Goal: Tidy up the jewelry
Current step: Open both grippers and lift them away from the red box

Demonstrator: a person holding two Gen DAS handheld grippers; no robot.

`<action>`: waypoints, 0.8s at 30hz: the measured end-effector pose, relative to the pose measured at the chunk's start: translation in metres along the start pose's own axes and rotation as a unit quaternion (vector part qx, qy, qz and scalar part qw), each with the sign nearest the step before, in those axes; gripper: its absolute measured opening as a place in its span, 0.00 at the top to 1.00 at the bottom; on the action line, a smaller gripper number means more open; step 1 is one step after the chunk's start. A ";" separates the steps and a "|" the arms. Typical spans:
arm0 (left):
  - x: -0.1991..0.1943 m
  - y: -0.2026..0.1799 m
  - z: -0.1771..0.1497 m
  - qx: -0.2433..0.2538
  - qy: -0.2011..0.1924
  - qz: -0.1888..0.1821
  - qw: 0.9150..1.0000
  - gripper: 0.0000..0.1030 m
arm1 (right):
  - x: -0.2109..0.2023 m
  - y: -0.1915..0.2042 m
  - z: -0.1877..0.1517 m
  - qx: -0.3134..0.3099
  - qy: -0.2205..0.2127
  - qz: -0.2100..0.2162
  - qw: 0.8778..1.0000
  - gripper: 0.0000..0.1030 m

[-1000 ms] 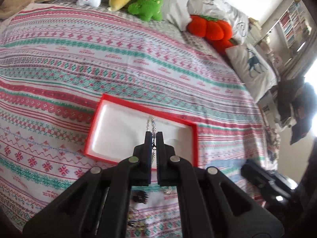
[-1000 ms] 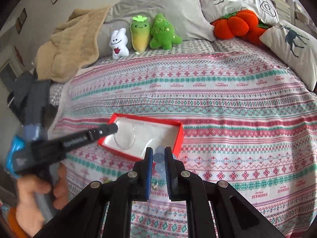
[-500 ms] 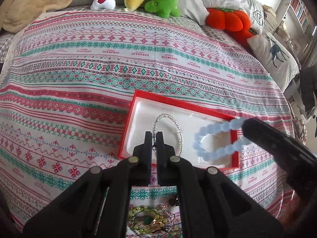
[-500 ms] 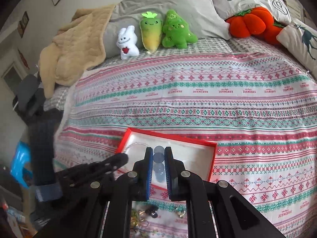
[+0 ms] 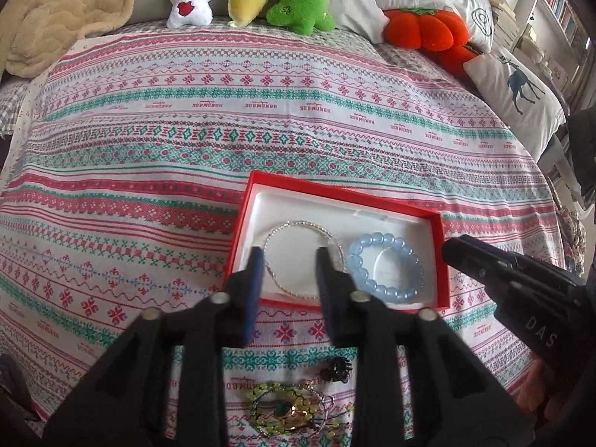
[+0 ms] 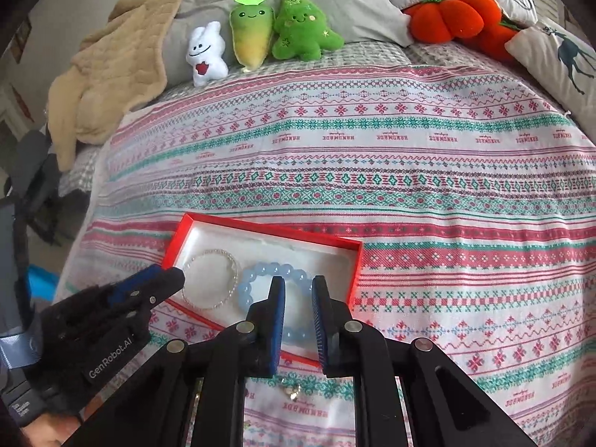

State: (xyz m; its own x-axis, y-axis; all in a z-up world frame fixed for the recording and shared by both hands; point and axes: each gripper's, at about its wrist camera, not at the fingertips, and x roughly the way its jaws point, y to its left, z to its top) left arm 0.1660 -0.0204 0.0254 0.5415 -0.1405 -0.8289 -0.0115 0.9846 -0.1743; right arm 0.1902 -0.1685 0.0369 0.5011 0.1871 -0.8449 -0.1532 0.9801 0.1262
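both black grippers, left and right, gape empty above the red-rimmed white-lined box, where a thin silver bangle lies beside a pale blue beaded bracelet.

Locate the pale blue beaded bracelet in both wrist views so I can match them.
Left wrist: the pale blue beaded bracelet lies in the right part of the red-rimmed white tray, right of centre.
Right wrist: low centre, partly behind the right gripper.
Shared landmark: the thin clear-bead bangle beside it.
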 end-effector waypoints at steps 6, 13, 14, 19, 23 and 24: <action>-0.022 0.002 -0.006 0.000 -0.002 0.013 1.000 0.36 | -0.027 -0.003 -0.012 -0.016 -0.002 -0.008 1.000 0.33; -0.037 0.006 -0.028 0.027 0.018 0.038 0.999 0.20 | -0.051 -0.004 -0.042 -0.070 0.001 -0.043 0.997 0.24; -0.038 0.008 -0.032 0.028 0.023 0.037 0.999 0.20 | -0.053 -0.005 -0.048 -0.073 0.007 -0.047 0.996 0.24; -0.042 0.014 -0.050 0.016 0.050 0.020 0.998 0.17 | -0.052 -0.005 -0.073 -0.092 0.037 -0.048 0.994 0.24; -0.042 0.014 -0.063 0.021 0.067 0.010 0.997 0.16 | -0.054 0.003 -0.089 -0.117 0.040 -0.055 0.991 0.24; -0.042 0.013 -0.065 0.023 0.070 0.009 0.997 0.15 | -0.055 0.004 -0.092 -0.119 0.041 -0.053 0.991 0.24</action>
State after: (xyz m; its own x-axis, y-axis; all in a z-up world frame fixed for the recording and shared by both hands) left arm 0.0883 -0.0082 0.0232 0.4193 -0.1321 -0.8982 0.0202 0.9905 -0.1363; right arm 0.0840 -0.1809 0.0358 0.4563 0.0676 -0.8873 -0.3037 0.9491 -0.0839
